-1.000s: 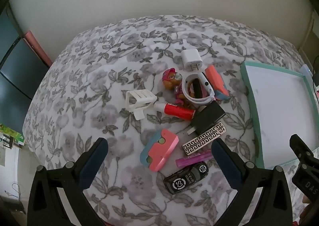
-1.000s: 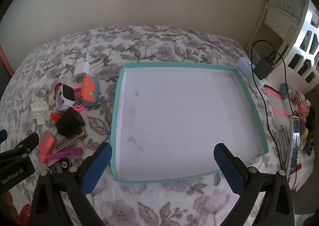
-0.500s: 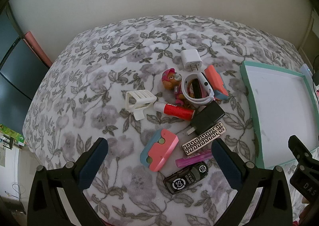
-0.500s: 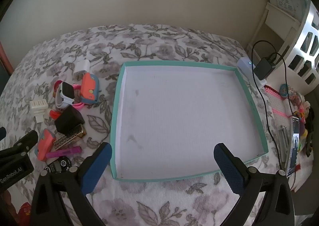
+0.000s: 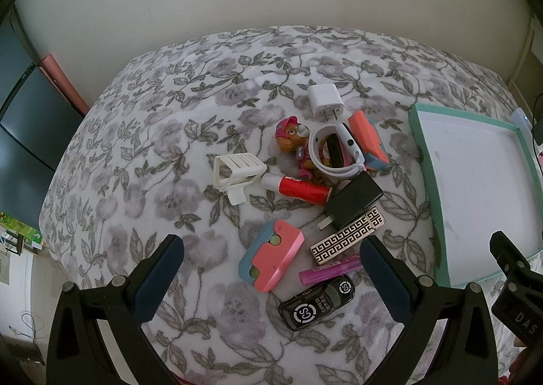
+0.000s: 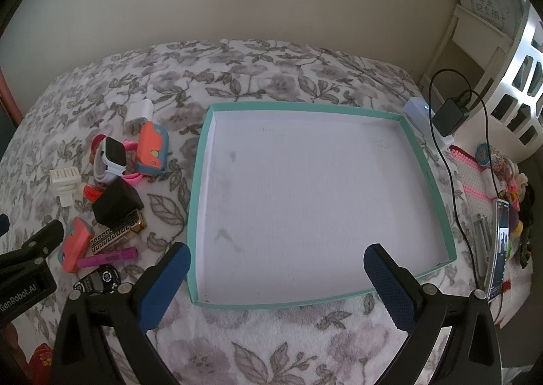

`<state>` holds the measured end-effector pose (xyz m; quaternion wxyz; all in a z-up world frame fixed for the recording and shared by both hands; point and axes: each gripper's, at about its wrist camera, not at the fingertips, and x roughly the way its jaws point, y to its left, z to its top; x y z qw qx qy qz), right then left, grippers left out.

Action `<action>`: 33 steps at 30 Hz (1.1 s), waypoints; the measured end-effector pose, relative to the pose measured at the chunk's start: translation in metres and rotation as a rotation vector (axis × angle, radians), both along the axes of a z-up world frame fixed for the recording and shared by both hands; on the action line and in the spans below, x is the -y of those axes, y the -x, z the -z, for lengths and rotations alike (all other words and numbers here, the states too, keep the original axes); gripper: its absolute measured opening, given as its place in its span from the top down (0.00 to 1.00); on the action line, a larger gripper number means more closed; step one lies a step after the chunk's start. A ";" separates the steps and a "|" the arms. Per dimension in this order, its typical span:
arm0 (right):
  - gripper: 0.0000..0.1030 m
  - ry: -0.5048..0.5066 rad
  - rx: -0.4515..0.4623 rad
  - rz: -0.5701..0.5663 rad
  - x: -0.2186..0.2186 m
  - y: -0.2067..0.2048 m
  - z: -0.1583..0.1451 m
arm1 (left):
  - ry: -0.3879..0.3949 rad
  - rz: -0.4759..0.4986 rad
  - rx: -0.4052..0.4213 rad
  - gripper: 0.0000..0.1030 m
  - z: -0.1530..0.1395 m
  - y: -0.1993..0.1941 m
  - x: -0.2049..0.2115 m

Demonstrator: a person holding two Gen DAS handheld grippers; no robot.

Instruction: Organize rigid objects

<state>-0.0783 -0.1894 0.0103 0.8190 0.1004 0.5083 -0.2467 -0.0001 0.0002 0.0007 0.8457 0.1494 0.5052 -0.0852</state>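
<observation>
A pile of small objects lies on the floral bedcover: a pink and blue case (image 5: 271, 254), a black toy car (image 5: 317, 307), a purple tube (image 5: 329, 272), a patterned lighter (image 5: 348, 235), a black charger (image 5: 354, 200), a red tube (image 5: 298, 188), a white clip (image 5: 237, 174), a toy pup (image 5: 292, 139), a white watch (image 5: 334, 154) and a white plug (image 5: 324, 100). My left gripper (image 5: 271, 280) hovers open over the near end of the pile. My right gripper (image 6: 276, 283) is open above the near rim of the empty teal tray (image 6: 431, 178).
The tray (image 5: 424, 161) sits right of the pile. Beyond the bed's right edge are a black adapter with cable (image 6: 449, 117), a phone (image 6: 499, 249) and colourful trinkets (image 6: 502, 168). A dark cabinet (image 5: 20, 127) stands left of the bed, a wall behind.
Both views have shifted only slightly; the tray sits a little farther back in the right wrist view. Nothing was picked up or let go.
</observation>
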 end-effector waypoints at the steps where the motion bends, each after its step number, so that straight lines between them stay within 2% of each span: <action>1: 0.00 -0.001 0.000 0.000 0.000 0.000 0.000 | 0.000 0.000 0.000 0.00 0.000 0.000 0.000; 33: 0.00 0.003 -0.009 -0.002 0.000 0.000 0.004 | -0.001 0.000 0.001 0.00 0.000 0.000 0.001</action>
